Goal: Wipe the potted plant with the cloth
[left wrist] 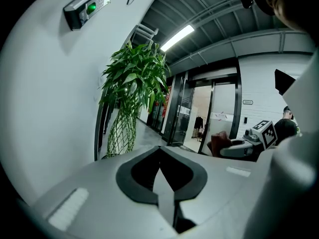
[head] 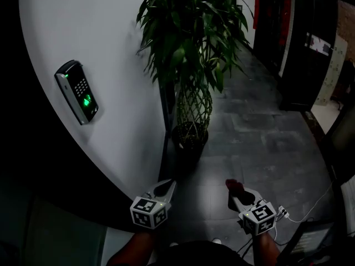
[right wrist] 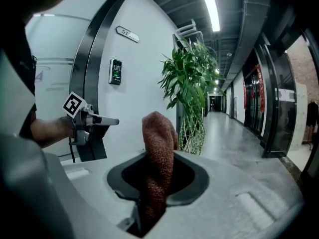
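A tall potted plant [head: 191, 43] with green leaves and a braided stem stands in a dark pot [head: 189, 137] on the floor by a curved white wall; it also shows as the plant [left wrist: 132, 91] in the left gripper view and the plant [right wrist: 192, 88] in the right gripper view. My right gripper [head: 239, 195] is shut on a reddish-brown knitted cloth [right wrist: 158, 156], whose end sticks up past the jaws. My left gripper [head: 165, 189] is shut with nothing in it. Both grippers are held low, well short of the plant.
A keypad reader [head: 77, 91] with a green light hangs on the white wall [head: 94, 43]. A dark tiled corridor floor [head: 260, 137] runs past the plant. Dark glass doors [head: 302, 49] stand at the right. A white cable [head: 310, 209] lies on the floor at lower right.
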Demonstrator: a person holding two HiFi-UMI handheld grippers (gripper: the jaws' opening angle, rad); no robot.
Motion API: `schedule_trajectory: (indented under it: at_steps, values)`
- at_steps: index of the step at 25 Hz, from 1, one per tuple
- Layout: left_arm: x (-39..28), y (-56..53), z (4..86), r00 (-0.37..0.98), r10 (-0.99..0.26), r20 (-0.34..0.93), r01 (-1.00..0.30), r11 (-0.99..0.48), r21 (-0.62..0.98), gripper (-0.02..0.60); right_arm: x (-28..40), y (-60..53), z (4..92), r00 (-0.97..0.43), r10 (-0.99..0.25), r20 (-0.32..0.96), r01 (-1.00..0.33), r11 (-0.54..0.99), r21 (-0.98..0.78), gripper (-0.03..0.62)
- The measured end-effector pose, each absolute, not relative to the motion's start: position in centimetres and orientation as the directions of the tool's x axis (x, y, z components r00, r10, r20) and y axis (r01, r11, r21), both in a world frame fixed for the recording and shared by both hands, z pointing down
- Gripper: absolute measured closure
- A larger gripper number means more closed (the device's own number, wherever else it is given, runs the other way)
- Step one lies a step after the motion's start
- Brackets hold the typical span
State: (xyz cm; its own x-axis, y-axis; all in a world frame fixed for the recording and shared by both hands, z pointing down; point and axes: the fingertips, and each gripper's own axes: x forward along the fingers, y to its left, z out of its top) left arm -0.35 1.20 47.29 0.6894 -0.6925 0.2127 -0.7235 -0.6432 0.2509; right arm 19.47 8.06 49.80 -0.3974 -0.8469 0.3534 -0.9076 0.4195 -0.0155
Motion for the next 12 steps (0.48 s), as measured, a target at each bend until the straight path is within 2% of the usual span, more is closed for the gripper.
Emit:
schedule_trajectory:
  at_steps: [12]
  values:
    - [-0.81, 1.33, 47.23, 0.680, -0.702, 0.214, -0.733, -0.639, 0.234, 0.563, 18.98, 8.29, 50.08, -0.401, -0.841, 0.363, -0.908, 0.418, -0.036, 0.533]
